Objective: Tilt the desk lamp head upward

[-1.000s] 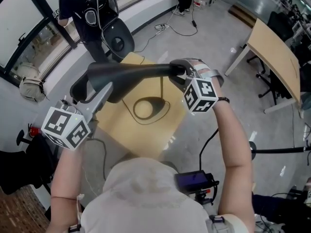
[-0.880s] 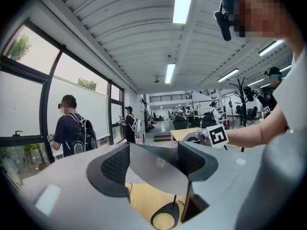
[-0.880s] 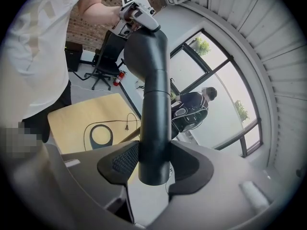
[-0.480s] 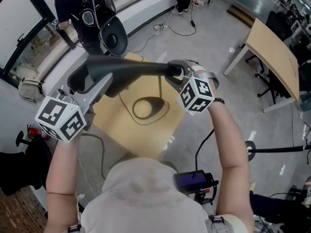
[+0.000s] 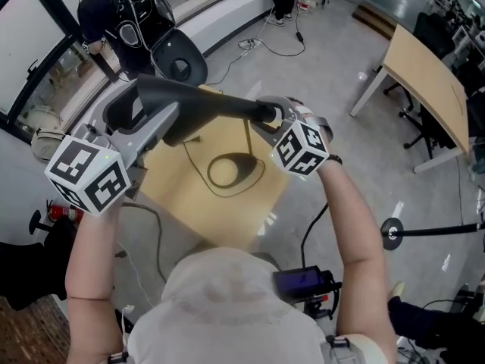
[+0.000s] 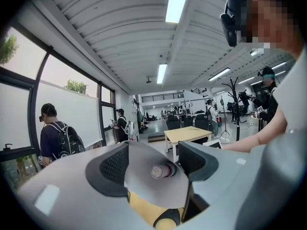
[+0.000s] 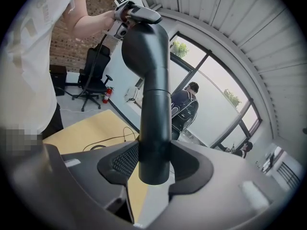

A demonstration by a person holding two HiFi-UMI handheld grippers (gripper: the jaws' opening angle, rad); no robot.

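Note:
The black desk lamp (image 5: 204, 105) stretches across the head view above a small yellow table (image 5: 250, 211), where its oval base (image 5: 227, 171) rests. My left gripper (image 5: 155, 123) is shut on the lamp head at the left end. In the left gripper view the head's grey underside (image 6: 144, 176), with a small round knob, fills the gap between the pads (image 6: 115, 164). My right gripper (image 5: 267, 116) is shut on the other end of the black tube. In the right gripper view the lamp's tube (image 7: 156, 104) runs up from between both pads to the lamp head (image 7: 144, 16).
A person with a black backpack (image 5: 129, 21) stands by the windows at the far left. A black cable (image 5: 201, 169) loops over the table. A larger wooden desk (image 5: 424, 89) stands at the right, a round stand base (image 5: 392, 233) sits on the floor.
My left gripper has risen and moved left with the lamp head, so the head end now points more upward. The right gripper has shifted slightly left, still holding the tube.

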